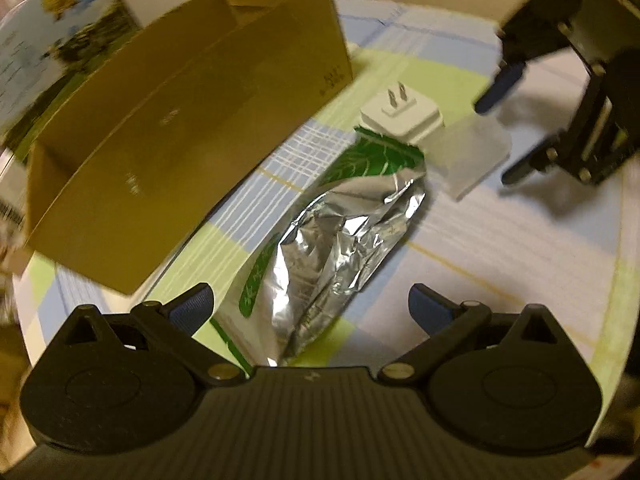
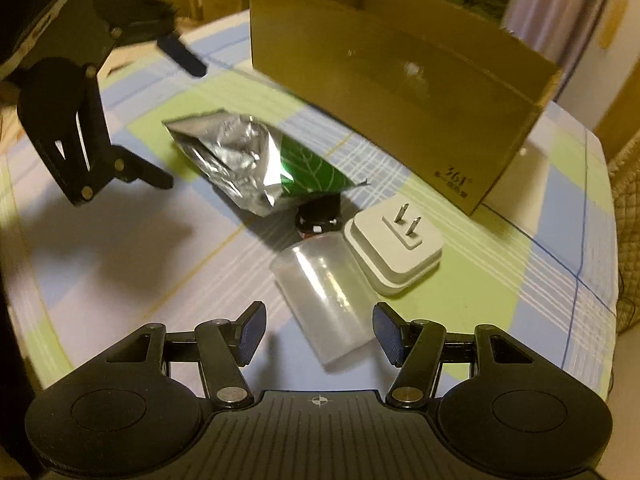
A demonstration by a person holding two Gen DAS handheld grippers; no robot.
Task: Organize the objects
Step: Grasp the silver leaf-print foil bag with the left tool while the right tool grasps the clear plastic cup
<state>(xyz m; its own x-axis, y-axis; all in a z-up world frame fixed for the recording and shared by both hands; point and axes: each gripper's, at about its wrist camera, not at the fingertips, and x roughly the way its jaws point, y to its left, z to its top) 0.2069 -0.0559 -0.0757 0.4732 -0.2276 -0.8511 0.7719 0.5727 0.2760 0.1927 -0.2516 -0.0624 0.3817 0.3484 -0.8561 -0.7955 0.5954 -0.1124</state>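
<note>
Now both claws gaping, empty: left claw [image 1: 310, 308] over foil pouch [image 1: 340, 232], right claw [image 2: 318, 330] straddling clear bottle [image 2: 324, 292], likely bound for cardboard box [image 2: 400, 92] upper frame.

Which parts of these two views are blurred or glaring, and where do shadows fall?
Left wrist view: cardboard box and checked cloth smeared by motion; foil pouch glints. Right wrist view: sharper; the left gripper throws a broad shadow on the cloth; clear bottle shows a soft highlight.

A silver foil pouch [image 2: 240, 160] with a green leaf print, a white plug adapter [image 2: 394, 250] and a brown cardboard box [image 2: 400, 92] sit on a desk cloth [image 2: 500, 280] checked blue, green and white.
</note>
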